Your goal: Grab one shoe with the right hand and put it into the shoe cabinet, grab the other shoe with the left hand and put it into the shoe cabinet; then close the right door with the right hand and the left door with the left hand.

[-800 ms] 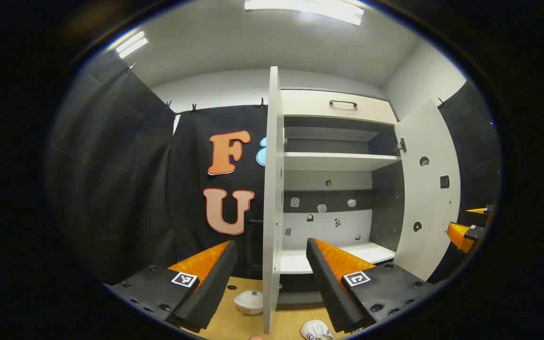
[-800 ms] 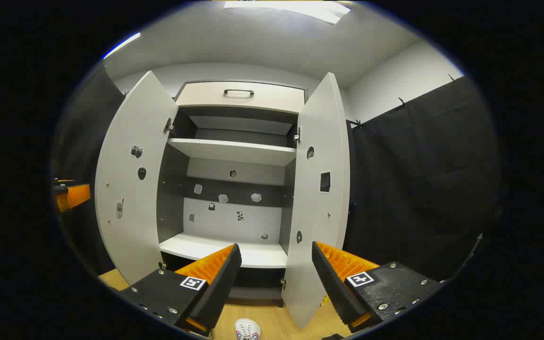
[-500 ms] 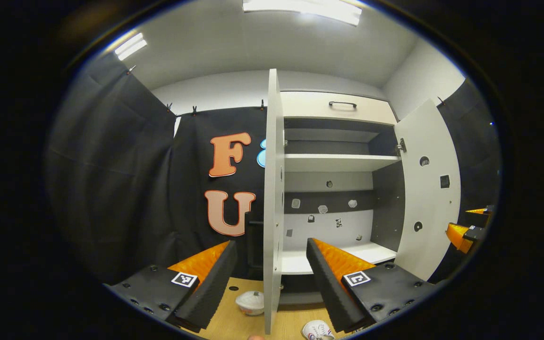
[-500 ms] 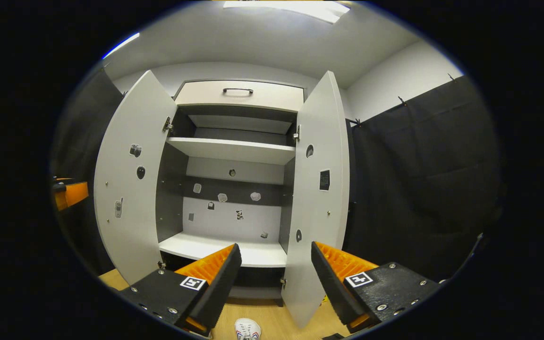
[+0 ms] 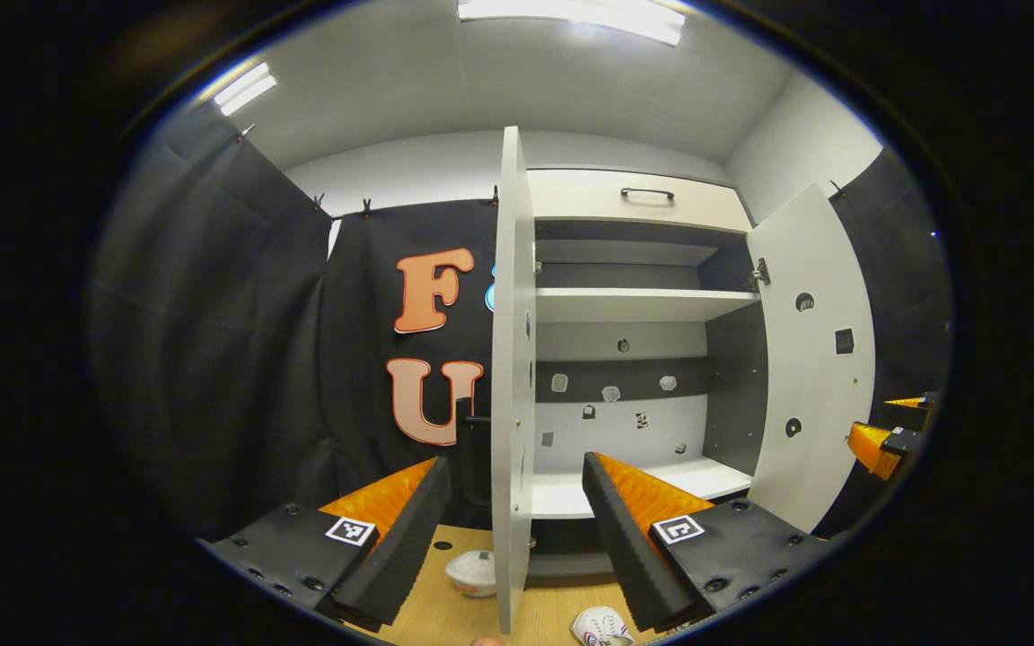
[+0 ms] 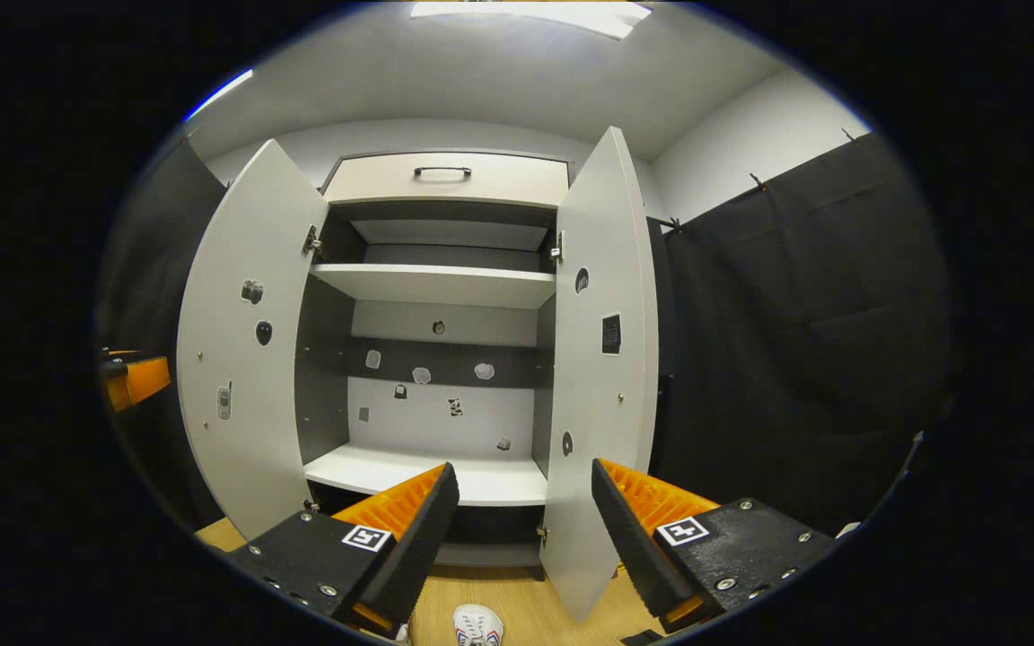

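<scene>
Left gripper and right gripper both spread wide, holding nothing, facing the shoe cabinet w/ both doors swung out. Left door edge-on between left fingers; right door just ahead between right fingers. One shoe on floor below left gripper, other shoe below right gripper.

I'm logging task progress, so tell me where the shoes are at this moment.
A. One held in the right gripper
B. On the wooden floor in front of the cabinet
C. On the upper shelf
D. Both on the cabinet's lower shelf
B: a white shoe lies on the wooden floor below the open shoe cabinet, another white shoe sits beside the left door, and both shelves are bare.
</scene>
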Motion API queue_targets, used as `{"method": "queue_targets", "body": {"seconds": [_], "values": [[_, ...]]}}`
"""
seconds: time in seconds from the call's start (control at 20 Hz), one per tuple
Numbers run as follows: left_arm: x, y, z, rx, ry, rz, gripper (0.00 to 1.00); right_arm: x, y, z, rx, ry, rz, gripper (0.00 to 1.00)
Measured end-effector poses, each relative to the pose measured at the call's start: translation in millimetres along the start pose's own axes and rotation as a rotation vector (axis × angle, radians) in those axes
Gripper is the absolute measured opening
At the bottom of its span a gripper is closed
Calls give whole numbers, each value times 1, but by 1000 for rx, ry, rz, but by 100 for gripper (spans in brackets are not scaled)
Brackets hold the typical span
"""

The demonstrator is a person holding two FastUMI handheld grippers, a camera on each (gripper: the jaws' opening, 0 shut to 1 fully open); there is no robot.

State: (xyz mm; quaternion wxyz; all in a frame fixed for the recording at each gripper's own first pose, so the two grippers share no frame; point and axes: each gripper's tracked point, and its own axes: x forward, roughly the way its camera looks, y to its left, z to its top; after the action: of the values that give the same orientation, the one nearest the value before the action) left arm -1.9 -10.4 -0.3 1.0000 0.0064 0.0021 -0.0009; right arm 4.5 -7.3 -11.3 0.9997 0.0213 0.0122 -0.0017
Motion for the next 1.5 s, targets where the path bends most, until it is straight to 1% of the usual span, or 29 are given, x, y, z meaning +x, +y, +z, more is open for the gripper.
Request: {"method": "queue_targets", "body": {"seconds": [0.2, 0.35, 0.45, 0.55, 0.75, 0.9, 1.15, 1.4, 1.5], "values": [[0, -4, -2, 4, -1, -6, 96, 4, 2, -24, 5, 43, 5, 92], [0, -3, -5, 4, 9, -5, 96, 7, 3, -59, 0, 101, 8, 92], [-1, -2, -7, 4, 11, -1, 96, 6, 9, -93, 5, 178, 29, 92], [-1, 1, -7, 5, 11, 5, 96, 6, 14, -123, 17, 224, 47, 92], [-5, 6, -10, 13, 16, 21, 96, 3, 23, -197, 24, 349, 81, 92], [-9, 13, -12, 16, 24, 36, 96, 4, 25, -251, -10, 417, 78, 93], [-14, 23, -18, 42, 39, 63, 96, -7, 32, -342, -16, 561, 87, 92], [-17, 32, -25, 56, 60, 86, 96, -15, 27, -425, -60, 703, 85, 91], [-18, 37, -27, 63, 64, 97, 96, -18, 27, -448, -56, 752, 83, 89]]}}
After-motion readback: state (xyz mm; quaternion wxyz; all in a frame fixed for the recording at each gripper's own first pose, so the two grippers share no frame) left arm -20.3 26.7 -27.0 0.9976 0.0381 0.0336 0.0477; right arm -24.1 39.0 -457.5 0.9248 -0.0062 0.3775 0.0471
